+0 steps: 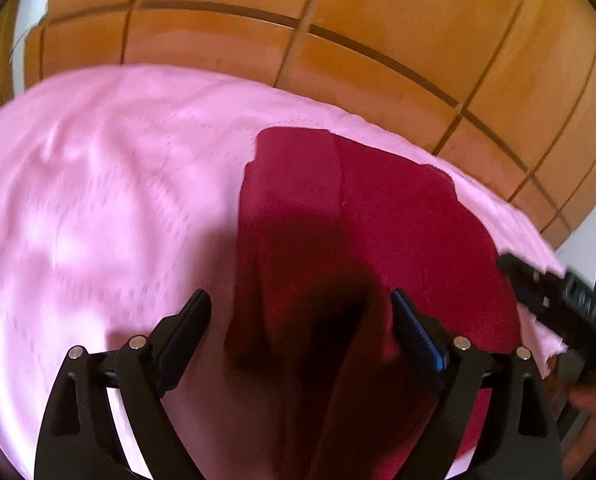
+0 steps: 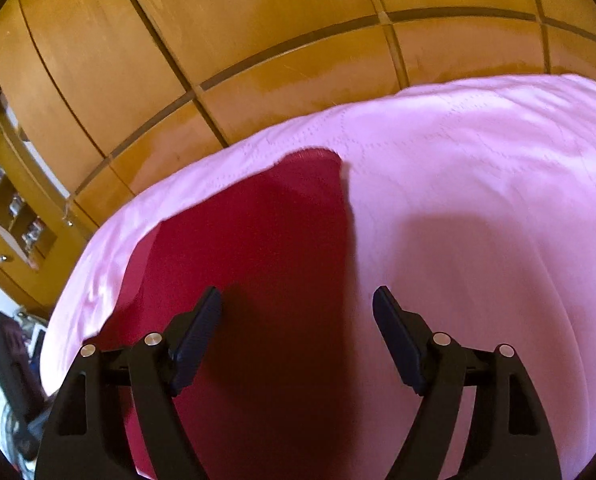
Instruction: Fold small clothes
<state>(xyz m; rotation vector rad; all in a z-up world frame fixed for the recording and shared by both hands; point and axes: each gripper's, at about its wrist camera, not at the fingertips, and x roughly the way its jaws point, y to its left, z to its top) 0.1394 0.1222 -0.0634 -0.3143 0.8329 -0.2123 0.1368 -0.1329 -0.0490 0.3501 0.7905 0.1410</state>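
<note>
Both hand-held grippers stand wide with nothing between the pads. Left hand-held gripper [image 1: 300, 300] tilts down over the near part of the red garment [image 1: 378, 232], its fingers straddling a lengthwise fold or seam; no pad touches cloth. Right hand-held gripper [image 2: 296, 298] tilts down likewise, its left finger over the garment [image 2: 258, 240] and its right finger over bare pink bedspread [image 2: 478, 200], so it sits across the garment's edge. In the left view the right gripper shows as a dark shape at 4 o'clock.

Red garment lies flat on the bedspread [image 1: 98, 180], running from 6 o'clock toward 12, its far end near the bed's edge. It looks light, soft and limp, likely to sag and crease; pinching a corner or hem seems best, a thin single layer, not the bedspread beneath. Beyond the bed at 12 o'clock stands a wooden wardrobe [image 2: 258, 40].
</note>
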